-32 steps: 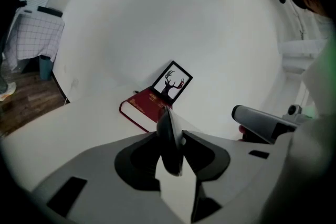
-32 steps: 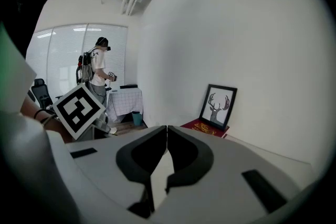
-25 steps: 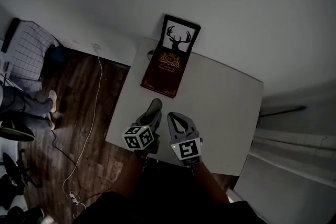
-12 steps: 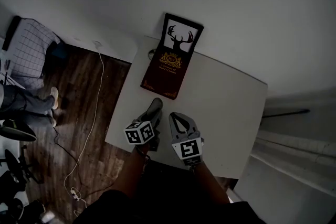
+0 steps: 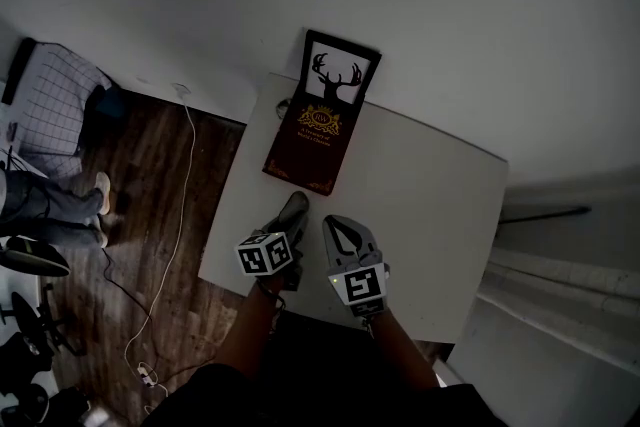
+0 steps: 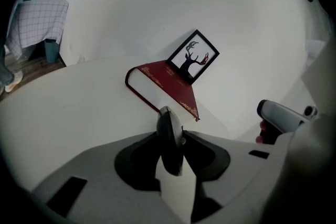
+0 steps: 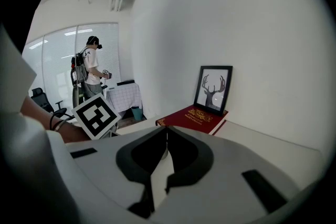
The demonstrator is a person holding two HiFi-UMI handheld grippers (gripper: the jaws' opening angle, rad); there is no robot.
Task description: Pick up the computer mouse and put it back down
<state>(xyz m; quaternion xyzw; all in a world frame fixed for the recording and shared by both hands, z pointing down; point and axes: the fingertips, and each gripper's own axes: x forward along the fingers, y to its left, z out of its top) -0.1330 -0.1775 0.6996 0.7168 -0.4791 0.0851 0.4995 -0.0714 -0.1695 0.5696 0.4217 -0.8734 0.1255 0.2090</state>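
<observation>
**Mouse lifted, set-down not yet done**

The left hand-held gripper (image 5: pixel 289 219) is clenched on the dark, slim-edged computer mouse (image 6: pixel 169 139), which stands edge-on between its jaws over the near part of the white desk (image 5: pixel 425 205), short of the dark red, gold-trimmed hardback book (image 5: pixel 311 143). By that reading the pick-up is done and putting the mouse back down remains. The right hand-held gripper (image 7: pixel 167 134) is closed on nothing, just beside the left one. The mouse shows only as a narrow dark sliver; the dim head view blends it with the jaws, and no view tells whether its underside touches the desk or hangs clear.
</observation>
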